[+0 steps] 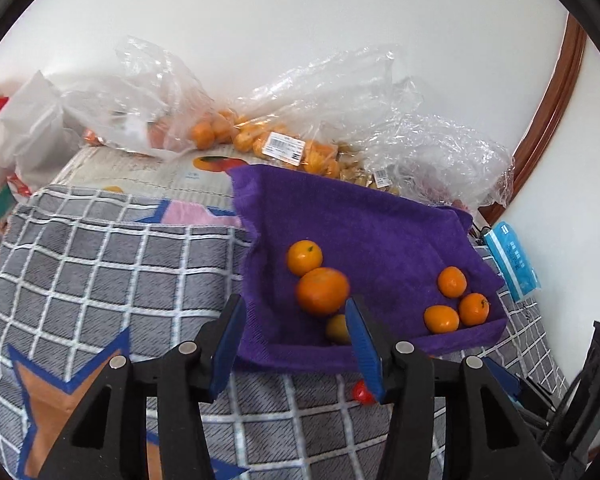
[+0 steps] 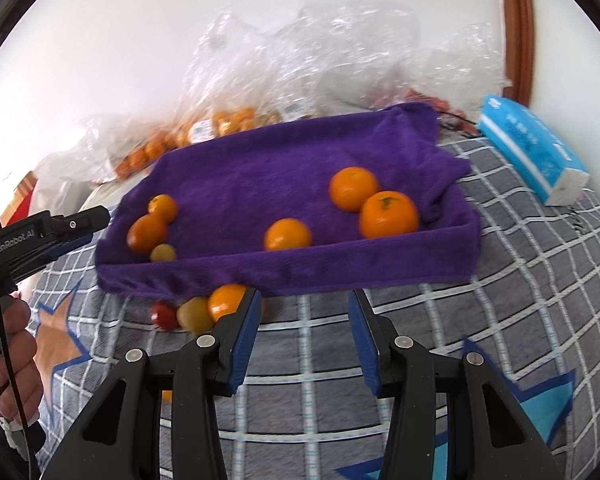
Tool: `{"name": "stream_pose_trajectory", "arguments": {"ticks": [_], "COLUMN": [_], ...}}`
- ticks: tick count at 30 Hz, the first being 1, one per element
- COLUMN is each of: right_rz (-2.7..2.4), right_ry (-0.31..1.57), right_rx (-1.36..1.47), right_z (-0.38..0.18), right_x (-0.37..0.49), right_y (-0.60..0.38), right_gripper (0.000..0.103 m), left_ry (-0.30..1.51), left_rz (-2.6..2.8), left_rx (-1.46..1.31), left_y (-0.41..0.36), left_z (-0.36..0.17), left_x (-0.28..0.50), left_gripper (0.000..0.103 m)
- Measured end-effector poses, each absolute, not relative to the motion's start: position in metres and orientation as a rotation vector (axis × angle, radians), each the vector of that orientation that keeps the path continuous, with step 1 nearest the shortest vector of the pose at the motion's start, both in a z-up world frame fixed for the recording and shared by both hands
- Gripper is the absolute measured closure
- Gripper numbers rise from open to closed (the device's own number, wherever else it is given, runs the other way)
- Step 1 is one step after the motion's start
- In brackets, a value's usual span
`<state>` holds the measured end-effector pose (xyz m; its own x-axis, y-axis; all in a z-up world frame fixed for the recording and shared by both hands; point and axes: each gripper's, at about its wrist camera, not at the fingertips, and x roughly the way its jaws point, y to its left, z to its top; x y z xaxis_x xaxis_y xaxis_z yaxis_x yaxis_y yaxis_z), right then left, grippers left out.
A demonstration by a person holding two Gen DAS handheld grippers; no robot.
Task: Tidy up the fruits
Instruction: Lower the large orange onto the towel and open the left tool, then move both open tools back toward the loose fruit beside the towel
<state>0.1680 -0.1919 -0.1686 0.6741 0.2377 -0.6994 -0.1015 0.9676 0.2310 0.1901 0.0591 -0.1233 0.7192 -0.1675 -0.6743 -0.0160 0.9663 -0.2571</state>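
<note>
Both grippers' blue-padded fingers [image 1: 362, 336] are parted and empty. Six fruits are spread in the purple towel-lined tray [image 2: 284, 270]; a tangerine [image 2: 228, 302], a yellowish tomato [image 2: 194, 314] and a red one lie loose just outside its near wall. If nudged by the right gripper [image 2: 304, 312], they could be rolled across the soft checked blanket [image 2: 312, 400].

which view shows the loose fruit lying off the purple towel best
The right wrist view. It shows all three on the blanket in front of the purple towel: a red tomato, a yellowish tomato and an orange. The left wrist view shows only the red tomato, partly behind a gripper finger.
</note>
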Motion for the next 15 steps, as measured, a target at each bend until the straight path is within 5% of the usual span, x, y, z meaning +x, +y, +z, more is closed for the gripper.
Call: {"name": "stream_pose_trajectory", "arguments": {"ticks": [15], "right_rz": [0.253], "right_ry": [0.825], "right_rx": [0.203], "right_z": [-0.187], "right_x": [0.173], "right_y": [-0.172], "right_gripper": [0.058], "left_ry": [0.857], "left_rz": [-0.031], "left_rx": [-0.239], "left_y": [0.093], "left_z": [-0.180], "left_x": [0.142], "left_gripper": [0.052]}}
